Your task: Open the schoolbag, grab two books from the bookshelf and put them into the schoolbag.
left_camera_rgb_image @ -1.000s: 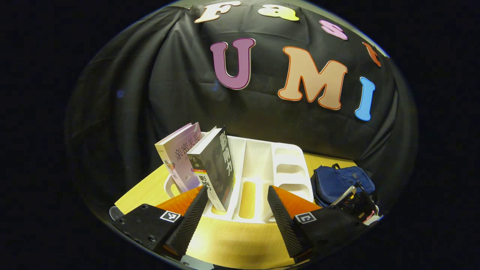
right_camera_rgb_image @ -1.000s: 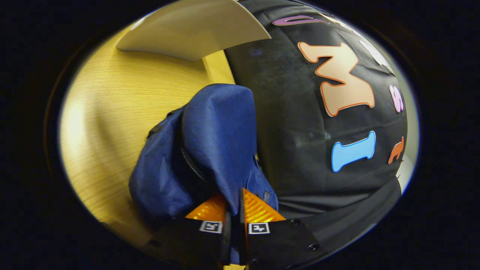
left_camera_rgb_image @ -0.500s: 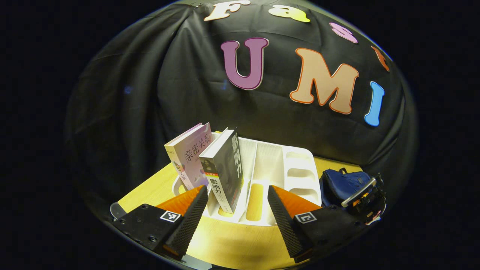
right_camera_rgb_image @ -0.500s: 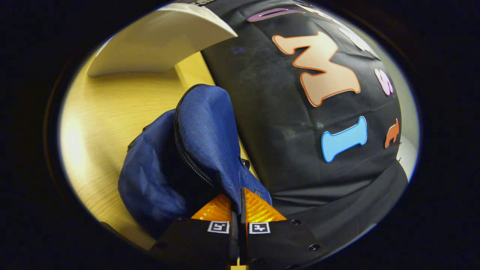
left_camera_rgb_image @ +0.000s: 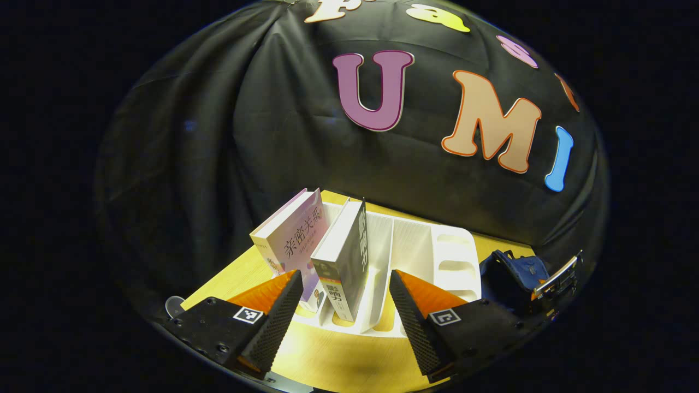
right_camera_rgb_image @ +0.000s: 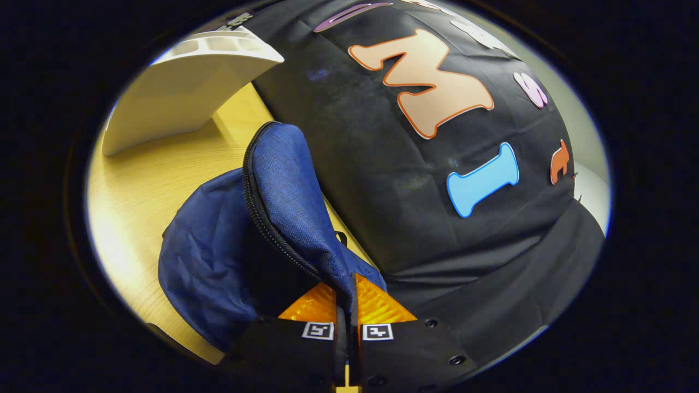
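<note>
My left gripper [left_camera_rgb_image: 345,297] hangs low over the surface [left_camera_rgb_image: 338,365] with its fingers wide apart and nothing between them. Just past the fingertips stands the white bookshelf [left_camera_rgb_image: 407,256], my landmark here. Two books stand in its near-left slots: a dark book [left_camera_rgb_image: 344,262] straight ahead of the gap between my fingers, and a pink book [left_camera_rgb_image: 292,245] at its left, both leaning left. The slots to the right of the dark book hold nothing. Off the shelf's right end, near the cloth wall [left_camera_rgb_image: 229,136], sits the blue bag [left_camera_rgb_image: 516,270], with my right gripper [left_camera_rgb_image: 557,278] at it.

In the right gripper view, my right gripper [right_camera_rgb_image: 346,297] has its fingers nearly closed on the bag's [right_camera_rgb_image: 218,267] flap [right_camera_rgb_image: 289,185], pinching the fabric and holding it up. The zipper [right_camera_rgb_image: 267,224] runs along the flap's edge and the mouth looks open, though the inside is too dark to be sure. The bookshelf [right_camera_rgb_image: 180,93] lies beyond the bag across bare surface [right_camera_rgb_image: 147,180].
</note>
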`<state>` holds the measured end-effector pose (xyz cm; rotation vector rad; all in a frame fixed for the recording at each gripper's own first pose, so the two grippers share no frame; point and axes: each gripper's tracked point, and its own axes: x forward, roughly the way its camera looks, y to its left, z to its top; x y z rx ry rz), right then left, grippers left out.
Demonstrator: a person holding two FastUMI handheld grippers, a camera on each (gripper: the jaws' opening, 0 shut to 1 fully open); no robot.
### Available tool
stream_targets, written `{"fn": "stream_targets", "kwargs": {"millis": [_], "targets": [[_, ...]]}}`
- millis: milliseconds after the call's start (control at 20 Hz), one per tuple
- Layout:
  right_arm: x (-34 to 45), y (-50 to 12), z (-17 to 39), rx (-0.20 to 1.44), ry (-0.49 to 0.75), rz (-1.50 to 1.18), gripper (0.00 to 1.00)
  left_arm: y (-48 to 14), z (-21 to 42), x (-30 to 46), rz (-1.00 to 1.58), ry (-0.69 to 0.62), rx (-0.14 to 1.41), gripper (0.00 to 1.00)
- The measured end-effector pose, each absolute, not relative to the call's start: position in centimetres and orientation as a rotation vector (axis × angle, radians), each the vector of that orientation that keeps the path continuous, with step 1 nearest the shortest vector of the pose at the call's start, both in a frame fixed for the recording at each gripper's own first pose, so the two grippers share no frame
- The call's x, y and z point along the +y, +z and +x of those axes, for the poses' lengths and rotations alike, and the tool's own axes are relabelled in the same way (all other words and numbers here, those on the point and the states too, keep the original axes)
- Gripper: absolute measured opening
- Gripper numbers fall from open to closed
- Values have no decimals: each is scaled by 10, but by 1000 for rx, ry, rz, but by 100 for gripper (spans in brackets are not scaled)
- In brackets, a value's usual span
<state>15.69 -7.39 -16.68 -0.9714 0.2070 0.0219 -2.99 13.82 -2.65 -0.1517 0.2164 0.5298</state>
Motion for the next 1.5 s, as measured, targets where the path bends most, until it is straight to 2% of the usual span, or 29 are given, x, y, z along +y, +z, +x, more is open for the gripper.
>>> {"fn": "stream_targets", "kwargs": {"millis": [150,450,800,850,900,1100,1150,1300,1500], "targets": [[-77,-164,158,208,10,-945,7,-30,-17,152,-165,522,266,94],[-78,-164,158,211,17,-936,5,-45,5,174,-174,496,444,92],[-79,-168,158,216,17,-901,5,-59,31,163,-166,360,689,87],[-78,-168,158,218,19,-902,5,-61,33,160,-179,336,728,89],[-78,-168,158,219,22,-906,5,-63,37,156,-180,320,763,85],[-79,-169,158,222,27,-907,5,-69,42,158,-115,286,906,81],[-78,-169,157,224,30,-906,3,-70,43,160,-95,279,939,84],[-79,-170,158,225,36,-906,5,-80,44,167,-77,276,1054,75],[-80,-170,158,228,43,-903,5,-92,56,176,-83,290,1132,69]]}}
